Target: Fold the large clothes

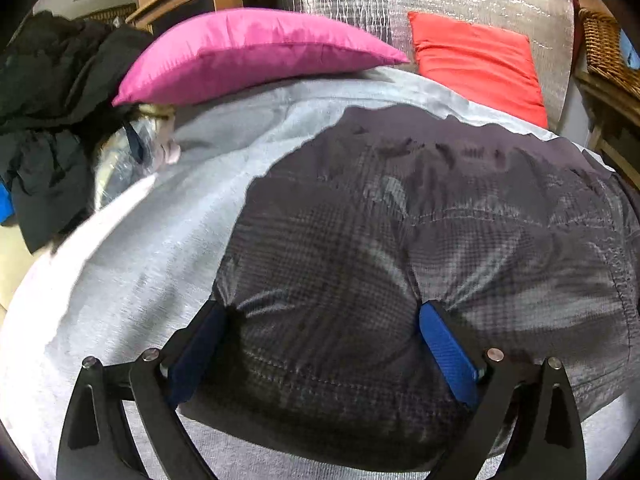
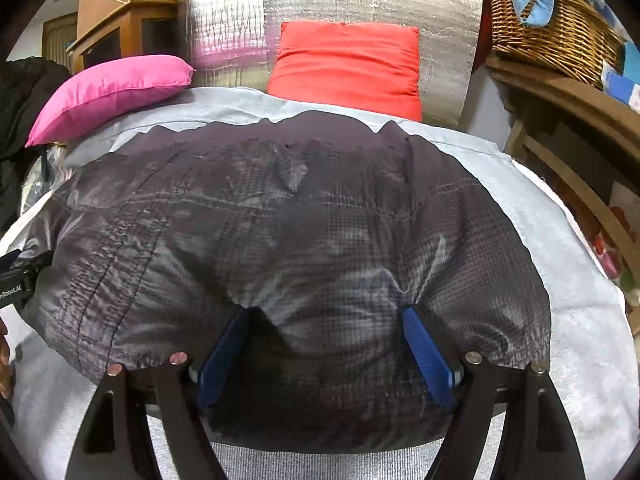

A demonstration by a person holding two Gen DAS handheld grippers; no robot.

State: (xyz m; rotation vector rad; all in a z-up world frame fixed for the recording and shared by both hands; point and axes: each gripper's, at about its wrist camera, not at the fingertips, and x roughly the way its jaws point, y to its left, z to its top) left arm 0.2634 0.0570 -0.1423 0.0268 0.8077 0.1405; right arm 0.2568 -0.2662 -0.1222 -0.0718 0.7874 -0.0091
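On the grey sheet [image 2: 560, 240], both the left gripper [image 1: 320, 312] and the right gripper [image 2: 328, 312] are pinching the puffy dark jacket [image 2: 280, 220] between wide jaws, and it is looking slippery enough to slide out.

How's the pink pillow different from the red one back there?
The pink pillow lies down flat at the far left edge of the grey sheet; the red pillow stands upright against the silver foil backing. The pink one sits beside a pile of dark clothes, the red one nearer the wicker basket. Both are plain, single-coloured cushions behind the dark checked garment.
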